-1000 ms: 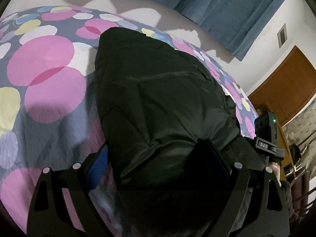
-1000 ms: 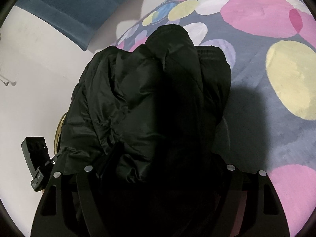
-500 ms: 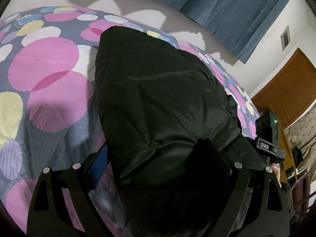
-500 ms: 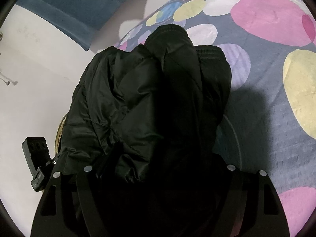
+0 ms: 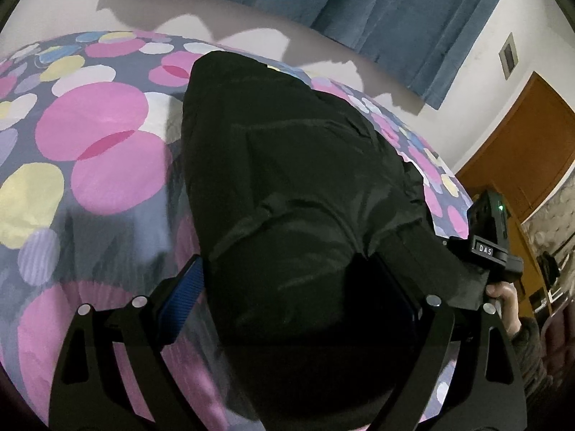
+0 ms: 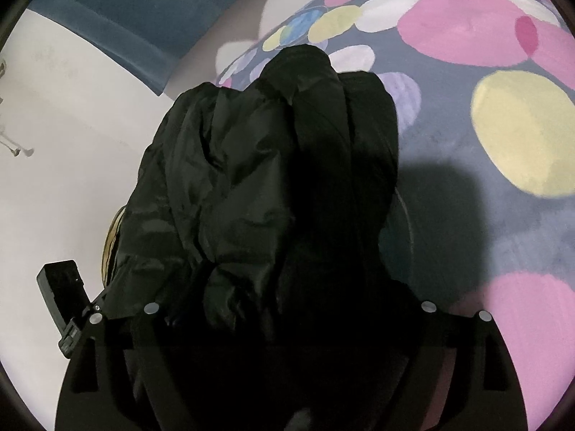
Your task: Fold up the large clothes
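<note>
A bulky black padded jacket (image 5: 287, 179) lies bunched on the spotted bedspread (image 5: 93, 133). My left gripper (image 5: 287, 280) stands wide, with the jacket's thick near end filling the gap. The cloth lies against the blue pad (image 5: 183, 287) on its left finger, and its right finger is buried in cloth. In the right wrist view the same jacket (image 6: 258, 179) fills my right gripper (image 6: 284, 287). Its jaws are opening with the dark folds still between them, and its pads are hidden. Each gripper's body shows in the other's view: the right one (image 5: 492, 244) and the left one (image 6: 61, 298).
The bedspread (image 6: 467, 28) stretches away on both sides of the jacket. Blue curtains (image 5: 377, 7) hang on the far wall, and a brown wooden door (image 5: 532, 143) stands at the right. A person's hand (image 5: 506, 305) holds the right gripper's handle.
Both grippers have shifted a little across the bed. The spots have slid in both views, while the jacket keeps its place between each pair of jaws.
</note>
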A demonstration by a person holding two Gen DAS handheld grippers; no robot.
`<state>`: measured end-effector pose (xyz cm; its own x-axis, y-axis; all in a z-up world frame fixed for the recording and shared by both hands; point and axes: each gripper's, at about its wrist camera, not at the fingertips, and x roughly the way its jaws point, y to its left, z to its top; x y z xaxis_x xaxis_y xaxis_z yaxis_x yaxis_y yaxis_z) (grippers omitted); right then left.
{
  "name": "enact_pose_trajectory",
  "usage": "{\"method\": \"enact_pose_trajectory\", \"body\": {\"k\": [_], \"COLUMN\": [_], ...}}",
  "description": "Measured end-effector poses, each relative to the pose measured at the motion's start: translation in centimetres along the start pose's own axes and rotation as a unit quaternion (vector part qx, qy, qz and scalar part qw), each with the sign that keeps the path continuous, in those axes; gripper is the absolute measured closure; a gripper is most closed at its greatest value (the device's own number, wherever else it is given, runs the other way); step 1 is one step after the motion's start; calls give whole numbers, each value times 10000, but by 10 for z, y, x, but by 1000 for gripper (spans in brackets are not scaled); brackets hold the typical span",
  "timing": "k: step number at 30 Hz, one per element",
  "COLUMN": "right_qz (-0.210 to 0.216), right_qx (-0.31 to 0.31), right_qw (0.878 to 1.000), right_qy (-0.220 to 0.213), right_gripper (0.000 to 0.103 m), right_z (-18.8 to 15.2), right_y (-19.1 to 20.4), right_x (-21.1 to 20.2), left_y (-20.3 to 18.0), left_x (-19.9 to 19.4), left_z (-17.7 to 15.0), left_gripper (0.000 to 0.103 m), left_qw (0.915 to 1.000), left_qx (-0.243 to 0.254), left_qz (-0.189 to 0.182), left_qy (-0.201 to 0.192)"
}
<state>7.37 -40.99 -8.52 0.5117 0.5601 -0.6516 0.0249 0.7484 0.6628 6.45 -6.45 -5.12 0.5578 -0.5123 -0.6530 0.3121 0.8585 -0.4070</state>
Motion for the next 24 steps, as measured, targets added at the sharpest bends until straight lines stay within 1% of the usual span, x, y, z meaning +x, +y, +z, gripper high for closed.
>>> {"method": "enact_pose_trajectory", "body": {"k": [4,8,10,11,12,15,17,20,24], "right_qz": [50,50,31,56,110,105,203,383,469], "right_qx": [26,-3,-5,-39,-42,-67,-87,-48,-73], "right_qw": [10000,9999,9998,9997,9996,9995,9993,9988,9985], "right_qy": [29,159,187,229,260,280,287,305,289], "right_gripper": [18,19,26,36,42,46,48,48,48], "right_z": [-12,-17,-17,-17,-16,-11,-6,3,5], "right_y": [-3,-8,-7,-5,-5,-4,-6,-12,-13], "right_x": [-11,-12,-9,-6,-3,6,10,15,17], "left_y": [-1,-4,-5,-6,-7,-10,-11,-12,-13], "left_x": [-4,-2,-1,0,0,0,1,2,2], "left_z": [-3,-8,-8,-8,-9,-10,-10,-10,-11], "left_gripper": [13,12,13,14,14,15,16,16,16], "left_qw": [10000,9999,9999,9998,9998,9996,9996,9994,9993], "left_qx": [15,118,125,130,147,129,75,44,45], "left_qz": [-40,59,92,117,144,235,260,302,327], "left_qy": [-16,-20,-48,-58,-66,-109,-130,-138,-164]}}
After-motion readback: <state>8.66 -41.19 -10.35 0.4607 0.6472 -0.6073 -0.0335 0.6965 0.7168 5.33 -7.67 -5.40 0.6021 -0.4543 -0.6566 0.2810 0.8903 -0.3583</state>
